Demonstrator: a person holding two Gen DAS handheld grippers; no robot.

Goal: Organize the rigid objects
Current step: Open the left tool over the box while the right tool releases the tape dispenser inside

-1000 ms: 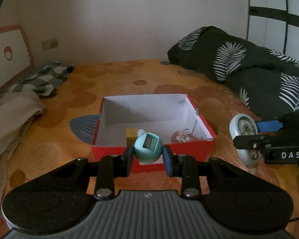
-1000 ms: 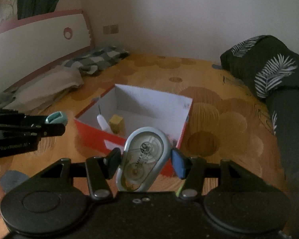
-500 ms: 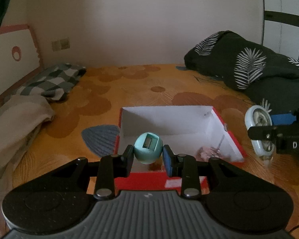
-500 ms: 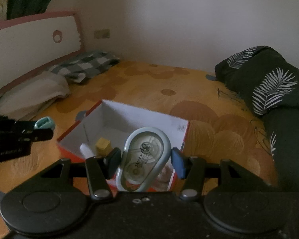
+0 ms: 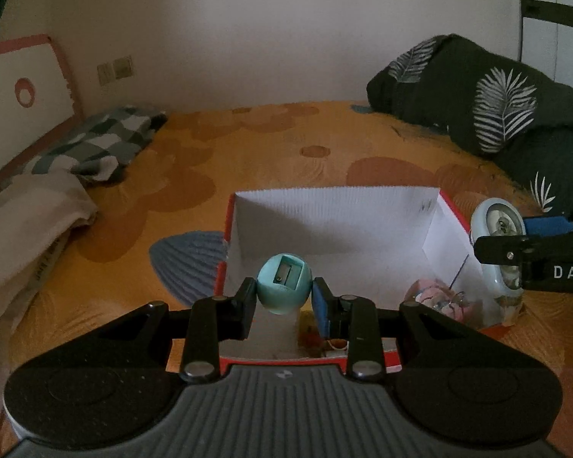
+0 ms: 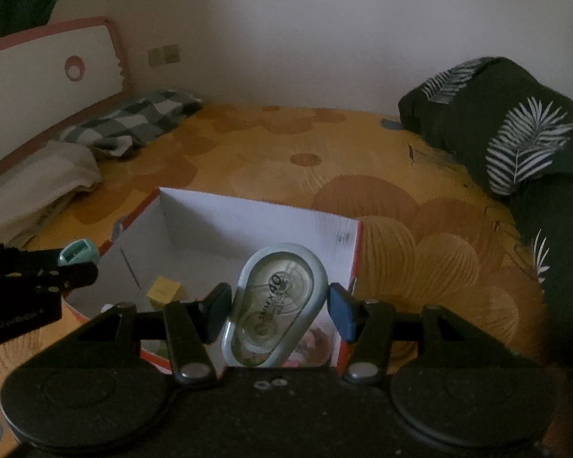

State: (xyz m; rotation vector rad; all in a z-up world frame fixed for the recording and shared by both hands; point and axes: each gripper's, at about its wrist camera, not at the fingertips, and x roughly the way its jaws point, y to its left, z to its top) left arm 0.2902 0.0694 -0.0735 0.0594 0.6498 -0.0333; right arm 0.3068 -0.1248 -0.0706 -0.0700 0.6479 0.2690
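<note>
Box [image 5: 336, 206], red outside and white inside, sits open on the orange bedspread [image 5: 271, 152]; both loads hang over it, likely for dropping. Left gripper [image 5: 284, 301] pinches a teal sharpener [image 5: 284, 283]; right gripper [image 6: 279, 305] clamps a correction tape [image 6: 277, 305]. Inside: yellow block [image 6: 164, 291], pink clutter [image 5: 433, 299]. Dark duvet [image 5: 496, 114] well clear.

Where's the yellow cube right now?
The yellow cube sits on the floor of the red box, near its left wall in the right wrist view, below the pencil sharpener held in the left hand-held gripper.
</note>
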